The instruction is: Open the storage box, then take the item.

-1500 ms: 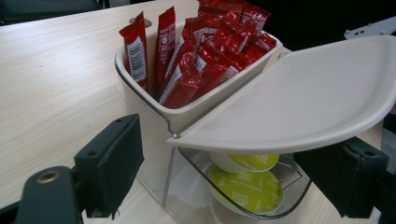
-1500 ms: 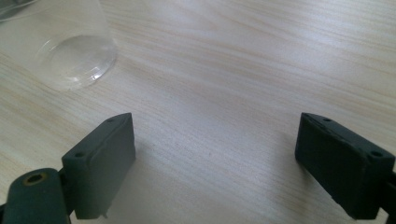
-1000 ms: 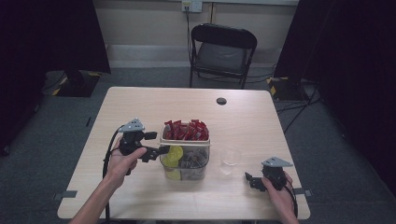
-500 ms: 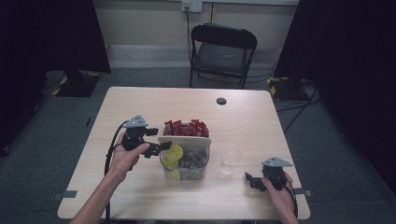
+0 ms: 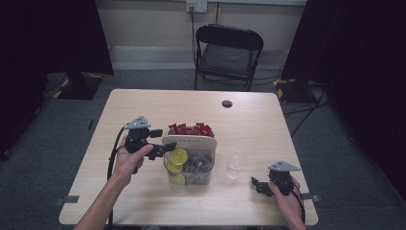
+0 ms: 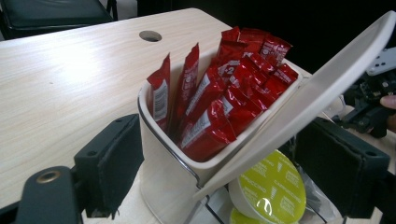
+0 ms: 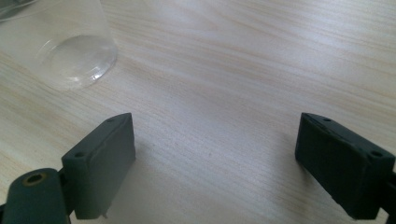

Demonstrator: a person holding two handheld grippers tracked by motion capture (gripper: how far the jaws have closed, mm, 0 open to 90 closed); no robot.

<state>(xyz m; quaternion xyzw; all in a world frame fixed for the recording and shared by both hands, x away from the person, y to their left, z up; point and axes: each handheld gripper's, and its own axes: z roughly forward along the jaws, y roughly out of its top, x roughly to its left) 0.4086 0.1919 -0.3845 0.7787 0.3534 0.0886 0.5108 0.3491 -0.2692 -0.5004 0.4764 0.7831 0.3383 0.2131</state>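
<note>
A white and clear organiser box stands mid-table. Its back compartment holds red sachets, and yellow-green capsules lie in the clear front part. The white lid is tilted up. My left gripper is open at the box's left side. In the left gripper view the left gripper has its jaws on either side of the box's corner, with red sachets, the raised lid and a capsule between them. My right gripper is open over bare table, close to a clear cup.
A black folding chair stands behind the table. A round cable hole sits near the table's far edge. Dark curtains hang at both sides. Bare tabletop lies to the left and back.
The left gripper has shifted slightly along the box's left side, and the white lid now stands tilted up over the capsules. The right gripper has stayed put.
</note>
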